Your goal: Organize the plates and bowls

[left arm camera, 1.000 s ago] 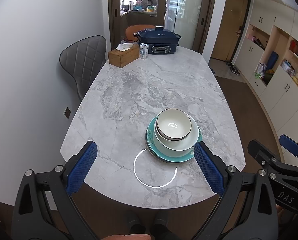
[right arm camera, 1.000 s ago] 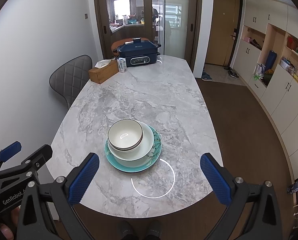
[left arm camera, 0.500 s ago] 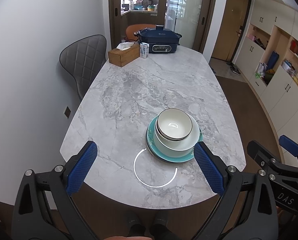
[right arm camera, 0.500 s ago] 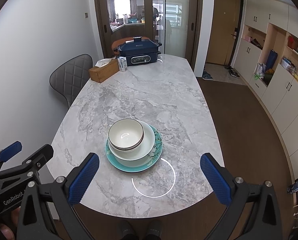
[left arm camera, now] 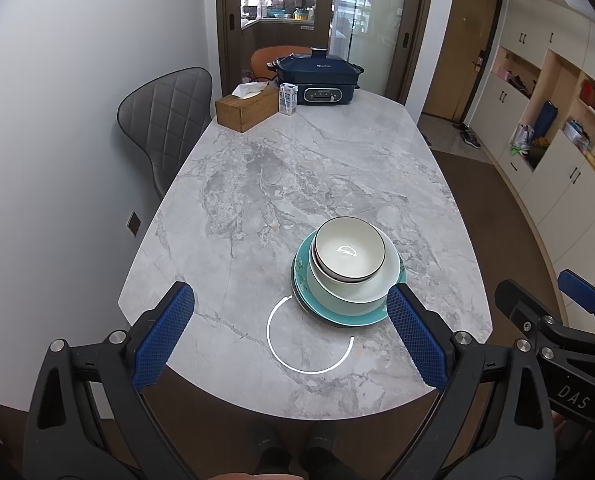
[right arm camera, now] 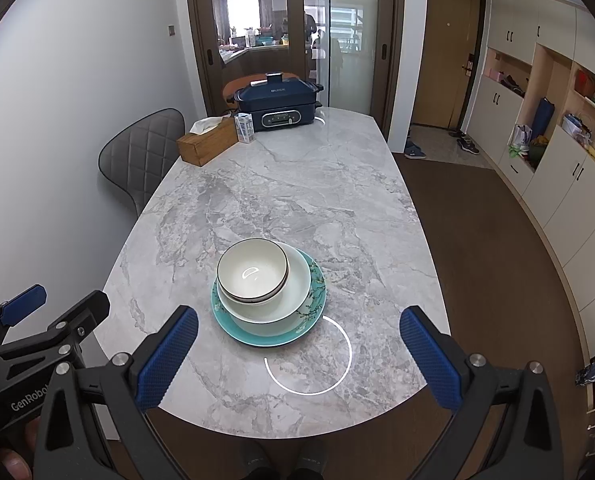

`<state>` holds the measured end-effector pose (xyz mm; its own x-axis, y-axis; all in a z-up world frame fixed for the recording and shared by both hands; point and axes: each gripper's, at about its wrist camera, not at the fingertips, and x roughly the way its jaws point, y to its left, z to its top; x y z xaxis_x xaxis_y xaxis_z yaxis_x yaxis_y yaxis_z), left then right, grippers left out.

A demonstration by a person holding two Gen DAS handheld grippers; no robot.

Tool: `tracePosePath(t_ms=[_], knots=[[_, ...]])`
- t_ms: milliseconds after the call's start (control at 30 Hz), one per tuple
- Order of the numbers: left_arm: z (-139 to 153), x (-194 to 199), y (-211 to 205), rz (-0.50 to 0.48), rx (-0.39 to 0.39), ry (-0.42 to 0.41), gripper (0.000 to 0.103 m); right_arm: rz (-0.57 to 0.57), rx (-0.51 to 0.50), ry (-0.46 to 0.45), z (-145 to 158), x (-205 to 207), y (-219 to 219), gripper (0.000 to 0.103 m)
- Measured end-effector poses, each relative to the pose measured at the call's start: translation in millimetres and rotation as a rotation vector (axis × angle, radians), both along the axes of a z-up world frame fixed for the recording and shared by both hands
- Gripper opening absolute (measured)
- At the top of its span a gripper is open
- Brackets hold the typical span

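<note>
At the far end of the marble table point(left arm camera: 297, 184) stood a dark blue electric cooker point(left arm camera: 317, 80), with a small carton point(left arm camera: 287, 99) and a wooden tissue box point(left arm camera: 246, 110) just beside it. A grey quilted chair point(left arm camera: 165, 120) sat against the table's left side, and an orange chair point(left arm camera: 273, 56) showed behind the cooker. Cupboards with open shelves point(right arm camera: 569, 120) lined the right wall. Nothing stood between the tongs and the dishes.

Near the table's front edge a teal plate point(right arm camera: 311, 308) carried a wide pale bowl point(right arm camera: 293, 300), and inside that sat a smaller white bowl point(right arm camera: 252, 272) with a dark rim, nested off-centre toward the left; it held nothing.

The left gripper point(left arm camera: 289, 332) and the right gripper point(right arm camera: 299, 354) both hung above the front edge, jaws spread wide and grasping nothing.
</note>
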<state>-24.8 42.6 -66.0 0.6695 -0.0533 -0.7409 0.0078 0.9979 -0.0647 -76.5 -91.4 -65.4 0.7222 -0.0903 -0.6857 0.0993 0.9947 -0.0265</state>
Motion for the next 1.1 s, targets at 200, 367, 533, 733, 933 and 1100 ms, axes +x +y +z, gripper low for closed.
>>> tracePosePath(t_ms=[200,367,533,733,933,1100], knots=[[0.3,-0.5,-2.6,0.006,-0.001,0.001,0.098,0.000,0.001,0.001,0.5,0.2,-0.4,0.103],[0.9,-0.2,-2.5,0.004,-0.001,0.001,0.098,0.001,0.001,0.001,1.5,0.9,-1.7,0.103],[1.2,-0.1,-3.5,0.008,0.000,0.001,0.098,0.000,0.003,0.003,1.3,1.0,-2.3,0.103],[1.3,0.6,-2.6,0.006,0.000,0.002,0.098,0.000,0.002,0.002,2.7,1.8,-4.1,0.103],[1.7,0.8,-3.3,0.006,-0.001,0.002,0.098,0.001,0.002,0.005,1.5,3.2,-3.9,0.103],[1.9,0.9,-4.3,0.009,-0.001,0.002,0.098,0.002,0.002,0.005,1.5,3.3,-3.8,0.103]])
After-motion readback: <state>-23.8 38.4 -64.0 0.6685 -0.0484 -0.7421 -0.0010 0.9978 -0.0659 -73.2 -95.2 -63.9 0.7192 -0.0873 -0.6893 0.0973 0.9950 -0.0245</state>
